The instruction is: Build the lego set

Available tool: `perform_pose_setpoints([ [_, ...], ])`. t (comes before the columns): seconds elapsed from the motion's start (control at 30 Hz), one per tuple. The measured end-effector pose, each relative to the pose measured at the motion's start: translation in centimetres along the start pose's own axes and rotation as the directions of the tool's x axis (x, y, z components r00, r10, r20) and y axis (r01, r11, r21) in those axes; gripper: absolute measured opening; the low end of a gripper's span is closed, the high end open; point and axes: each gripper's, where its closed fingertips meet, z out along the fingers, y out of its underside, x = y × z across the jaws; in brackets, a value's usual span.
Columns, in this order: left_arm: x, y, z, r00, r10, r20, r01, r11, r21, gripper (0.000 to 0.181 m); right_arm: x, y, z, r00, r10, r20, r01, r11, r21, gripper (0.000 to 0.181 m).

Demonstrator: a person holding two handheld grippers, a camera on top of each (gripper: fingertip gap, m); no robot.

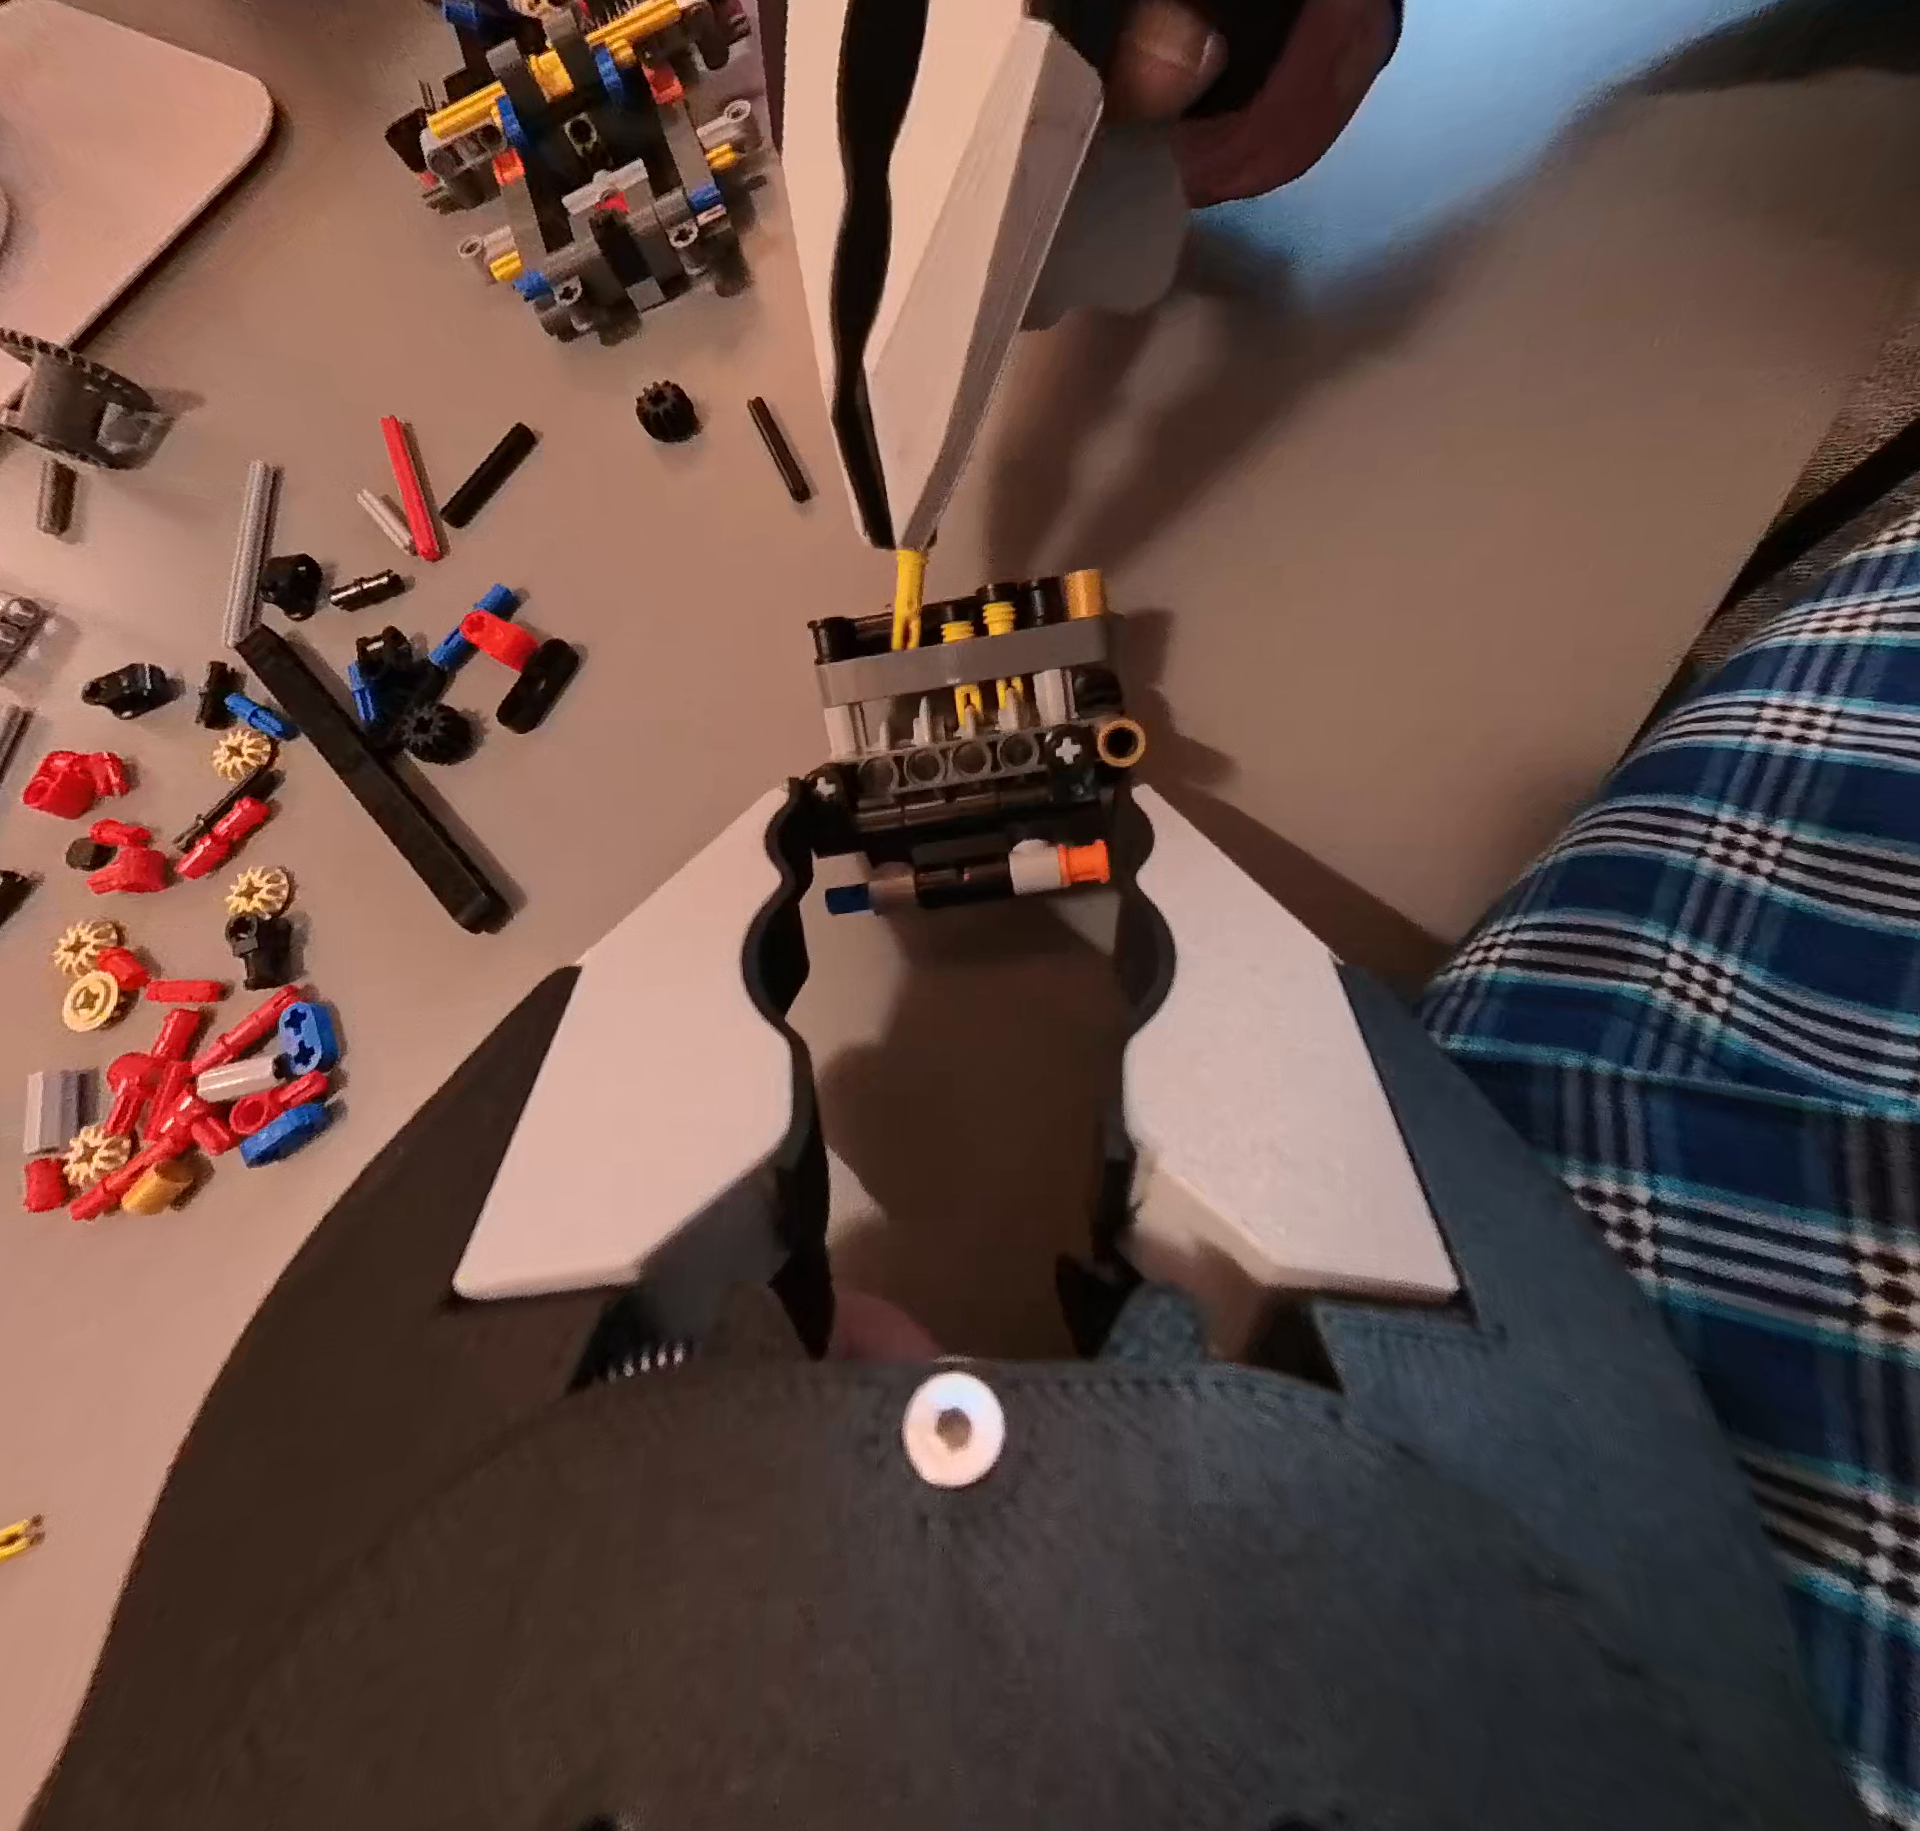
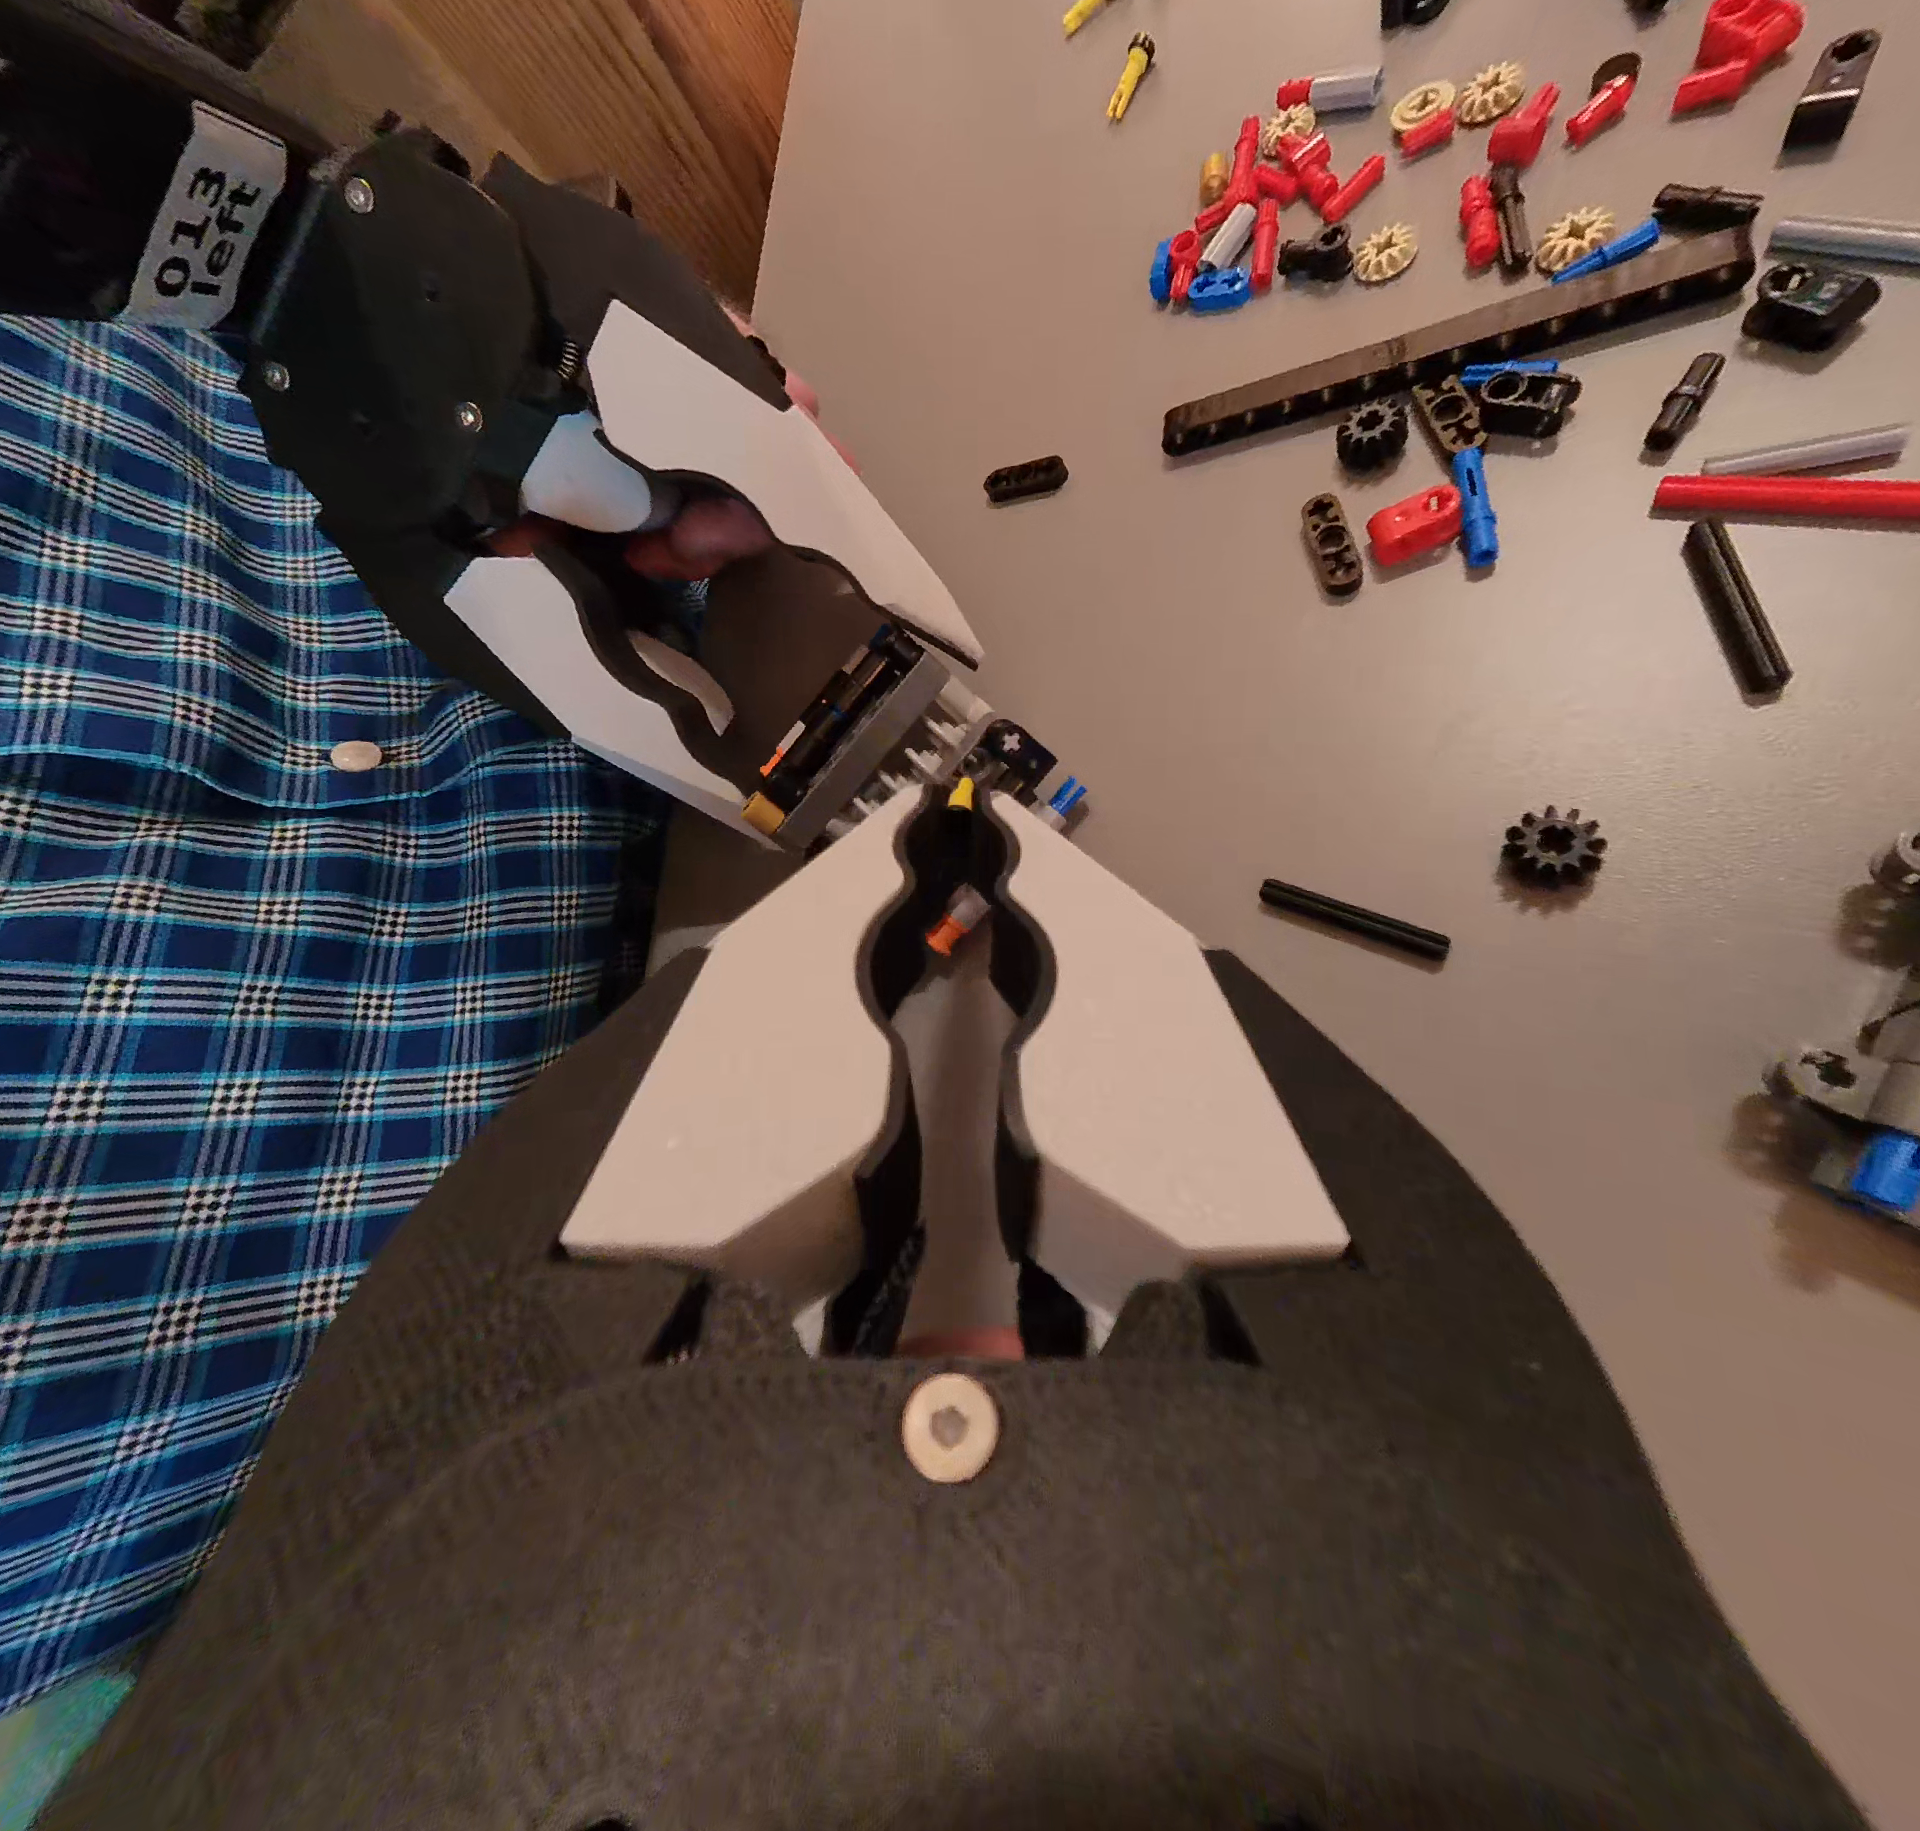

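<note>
My left gripper is shut on a small grey-and-black lego sub-assembly with yellow pins, a tan bush and an orange-tipped axle, held above the table. My right gripper comes down from above, shut on a yellow pin whose lower end is at a hole in the sub-assembly's top. In the right wrist view my right gripper pinches the yellow pin against the sub-assembly, which the left gripper holds.
A larger multicoloured lego build stands at the back of the grey table. Loose red, blue, black and tan parts lie on the left, with a long black beam, a black gear and axles. A person's plaid shirt is on the right. There is about 5 centimeters between the tips of the two grippers.
</note>
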Motion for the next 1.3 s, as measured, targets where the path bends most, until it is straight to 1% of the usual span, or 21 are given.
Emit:
perform_pose_setpoints([
  [0.4,0.0,0.2,0.03,0.998,0.062,0.014,-0.062,0.998,-0.009,0.055,-0.34,0.16,-0.22,0.993,0.078,0.086,-0.076,0.997,-0.031,0.003],
  [0.8,-0.07,-0.04,-0.04,0.994,0.107,0.035,-0.107,0.994,0.005,0.055,-0.46,0.45,-0.46,0.99,0.114,0.087,-0.11,0.993,-0.051,0.002],
  [1.13,-0.12,-0.21,-0.09,0.979,0.185,0.082,-0.186,0.982,0.005,0.055,-0.62,0.34,-0.14,0.984,0.147,0.103,-0.137,0.986,-0.097,0.0],
  [1.23,-0.16,-0.18,-0.05,0.979,0.185,0.084,-0.186,0.982,0.004,0.055,-0.54,0.49,-0.02,0.985,0.142,0.094,-0.132,0.986,-0.106,0.0],
  [1.3,-0.23,-0.12,-0.05,0.981,0.177,0.081,-0.178,0.984,0.005,0.055,-0.17,0.27,-0.56,0.992,0.115,0.055,-0.11,0.99,-0.084,0.0],
])
